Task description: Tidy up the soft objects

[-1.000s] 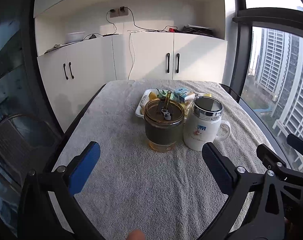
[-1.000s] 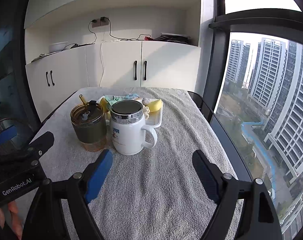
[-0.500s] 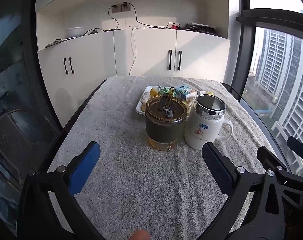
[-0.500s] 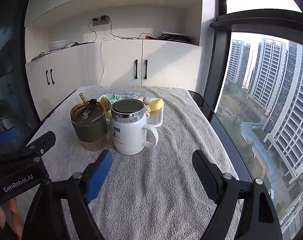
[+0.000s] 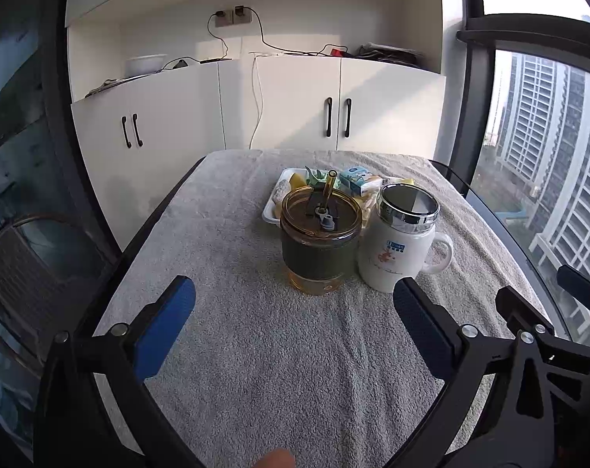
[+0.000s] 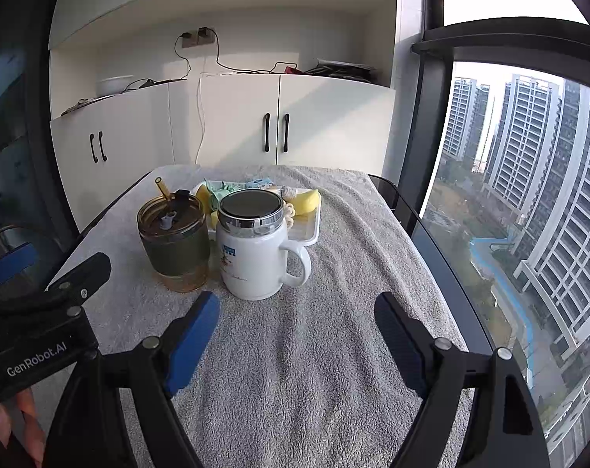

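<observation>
Both of your tools hang over the near part of the gray towel [image 5: 256,351], holding nothing. Your left gripper [image 5: 295,312] has its jaws spread wide, and so does your right gripper [image 6: 297,325]. The soft things [image 6: 308,201] lie in the white tray [image 6: 312,230] at the far side, touching one another, behind 2 hard cups: the amber tumbler [image 5: 320,241] on the left and the white mug [image 5: 400,245] just to its right. My judgement: reach over or around the cups, not between them. Come in high, keep clear of the straw [image 5: 329,181], and pinch 1 soft piece gently.
</observation>
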`<action>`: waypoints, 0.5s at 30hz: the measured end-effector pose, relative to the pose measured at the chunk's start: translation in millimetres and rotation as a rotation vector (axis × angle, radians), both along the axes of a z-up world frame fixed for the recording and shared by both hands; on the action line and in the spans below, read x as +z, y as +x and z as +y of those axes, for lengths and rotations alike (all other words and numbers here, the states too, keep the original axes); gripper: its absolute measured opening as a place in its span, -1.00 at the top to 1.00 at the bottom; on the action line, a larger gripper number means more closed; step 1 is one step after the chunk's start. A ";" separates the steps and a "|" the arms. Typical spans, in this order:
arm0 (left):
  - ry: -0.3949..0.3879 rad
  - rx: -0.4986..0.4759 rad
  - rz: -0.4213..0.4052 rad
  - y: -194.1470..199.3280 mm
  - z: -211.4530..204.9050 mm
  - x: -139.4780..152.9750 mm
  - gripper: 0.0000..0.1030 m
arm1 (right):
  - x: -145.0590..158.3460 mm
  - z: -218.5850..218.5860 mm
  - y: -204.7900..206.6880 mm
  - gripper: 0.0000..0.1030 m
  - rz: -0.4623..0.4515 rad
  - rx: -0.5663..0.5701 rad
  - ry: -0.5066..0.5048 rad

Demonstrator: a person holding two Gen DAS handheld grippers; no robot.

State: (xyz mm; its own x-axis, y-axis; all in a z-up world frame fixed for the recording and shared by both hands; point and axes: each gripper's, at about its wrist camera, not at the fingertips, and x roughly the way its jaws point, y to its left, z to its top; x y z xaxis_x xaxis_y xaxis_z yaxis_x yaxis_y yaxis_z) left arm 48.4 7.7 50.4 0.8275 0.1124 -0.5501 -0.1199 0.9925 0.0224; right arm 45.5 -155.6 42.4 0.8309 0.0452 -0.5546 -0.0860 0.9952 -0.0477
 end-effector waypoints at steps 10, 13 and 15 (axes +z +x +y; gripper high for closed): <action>-0.002 0.003 0.007 2.4 3.4 -1.7 -1.00 | -0.2 -0.2 0.6 -0.63 0.001 -0.001 -0.001; -0.002 0.002 0.007 2.5 3.4 -2.0 -1.00 | -0.7 -0.1 0.2 -0.63 0.002 -0.001 -0.001; -0.002 0.000 0.007 2.7 3.3 -2.3 -1.00 | -1.6 -0.9 -0.1 -0.63 0.005 0.000 -0.002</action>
State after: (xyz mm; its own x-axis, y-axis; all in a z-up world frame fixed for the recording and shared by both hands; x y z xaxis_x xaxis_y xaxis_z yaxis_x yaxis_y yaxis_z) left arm 51.1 11.0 48.1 0.8236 0.1116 -0.5560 -0.1201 0.9925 0.0214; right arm 45.4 -156.4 40.8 0.8283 0.0442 -0.5585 -0.0862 0.9951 -0.0491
